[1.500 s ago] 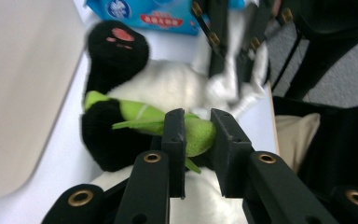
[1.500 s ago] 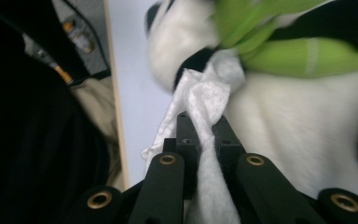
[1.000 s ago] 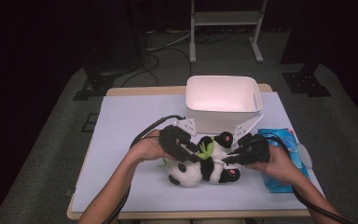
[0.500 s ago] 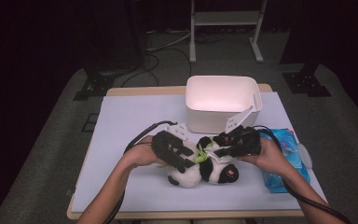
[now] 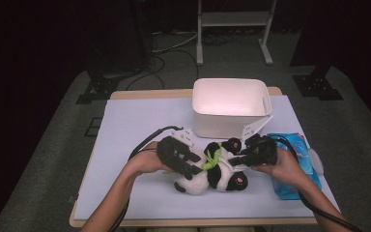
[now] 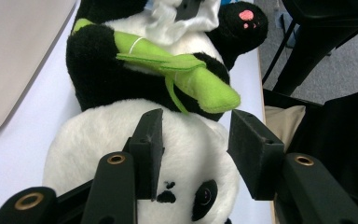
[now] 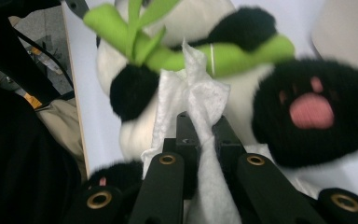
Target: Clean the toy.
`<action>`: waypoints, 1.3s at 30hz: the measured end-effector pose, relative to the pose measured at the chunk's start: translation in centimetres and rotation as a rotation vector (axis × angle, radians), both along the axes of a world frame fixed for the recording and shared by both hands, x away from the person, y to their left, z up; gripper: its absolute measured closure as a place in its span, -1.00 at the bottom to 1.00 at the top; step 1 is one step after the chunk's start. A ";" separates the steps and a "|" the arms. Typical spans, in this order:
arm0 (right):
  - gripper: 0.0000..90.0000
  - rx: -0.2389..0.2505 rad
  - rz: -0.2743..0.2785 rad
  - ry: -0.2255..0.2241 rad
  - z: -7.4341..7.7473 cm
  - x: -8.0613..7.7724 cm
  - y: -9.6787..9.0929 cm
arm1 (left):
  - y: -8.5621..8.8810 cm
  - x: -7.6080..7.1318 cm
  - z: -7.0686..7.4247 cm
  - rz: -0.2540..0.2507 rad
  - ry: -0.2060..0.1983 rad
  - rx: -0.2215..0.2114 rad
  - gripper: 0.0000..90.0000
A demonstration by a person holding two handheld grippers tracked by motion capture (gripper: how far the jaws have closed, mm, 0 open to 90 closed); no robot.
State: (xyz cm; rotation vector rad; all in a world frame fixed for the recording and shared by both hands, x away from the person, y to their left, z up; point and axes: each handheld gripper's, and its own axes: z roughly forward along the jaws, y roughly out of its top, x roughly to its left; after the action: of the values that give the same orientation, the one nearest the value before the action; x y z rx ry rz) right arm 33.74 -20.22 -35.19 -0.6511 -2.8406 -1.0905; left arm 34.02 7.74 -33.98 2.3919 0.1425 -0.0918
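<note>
My right gripper [image 7: 200, 128] has its jaws pressed together on a white wipe [image 7: 200, 100], which bunches up out of the pinch and lies against the belly of the panda plush [image 5: 212, 170]. My left gripper [image 6: 196, 140] stands with its jaws spread on either side of the panda's white head; they have just been opening, and I see the head between them with the pads not pressing on the fur.

In the high view the panda lies on its back on the worktop, at about 6 o'clock from the white bin [image 5: 232, 108], with a green bamboo stalk [image 6: 177, 70] across its chest. The blue wipe packet [image 5: 294, 164] lies at about 3 o'clock from the plush, under my right hand.

I judge the step in hand to be wiping the toy's front. To do it well I would close the left jaws lightly on the head again so the plush cannot slide, then draw the wipe in short strokes along the white fur, away from the bamboo so the cloth does not snag on its leaves. I would keep the right pinch firm, since the wipe is limp and could slip out, and keep the jaw tips off the fur, letting only the cloth touch
</note>
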 end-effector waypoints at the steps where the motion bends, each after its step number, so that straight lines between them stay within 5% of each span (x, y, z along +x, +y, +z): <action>1: 0.86 0.000 -0.008 -0.001 0.0 -0.1 -0.4 | 0.0 0.0 0.1 0.003 -0.003 0.001 0.20; 14: 0.84 0.018 -0.204 -0.051 2.3 -0.9 -9.1 | -0.2 0.2 0.6 0.021 -0.006 -0.001 0.06; 23: 0.77 0.003 -0.360 -0.032 1.1 -1.3 -14.7 | -0.1 0.3 0.9 0.030 -0.010 -0.001 0.00; 27: 0.71 -0.023 -0.392 -0.016 -0.1 -1.5 -15.7 | -0.2 0.3 0.9 0.031 -0.012 0.002 -0.02; 31: 0.56 0.005 -0.427 0.020 -1.7 -1.7 -17.0 | -0.5 0.3 0.8 0.032 -0.008 0.010 -0.05; 39: 0.36 0.038 -0.419 -0.010 -0.6 -2.3 -17.2 | -0.7 0.4 1.1 0.032 -0.016 0.014 -0.09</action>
State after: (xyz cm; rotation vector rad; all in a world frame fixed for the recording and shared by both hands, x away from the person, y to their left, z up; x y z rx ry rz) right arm 31.47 -37.37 -35.80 -1.2805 -2.7517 -1.1888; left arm 34.42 7.00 -32.88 2.4027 0.1742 -0.0570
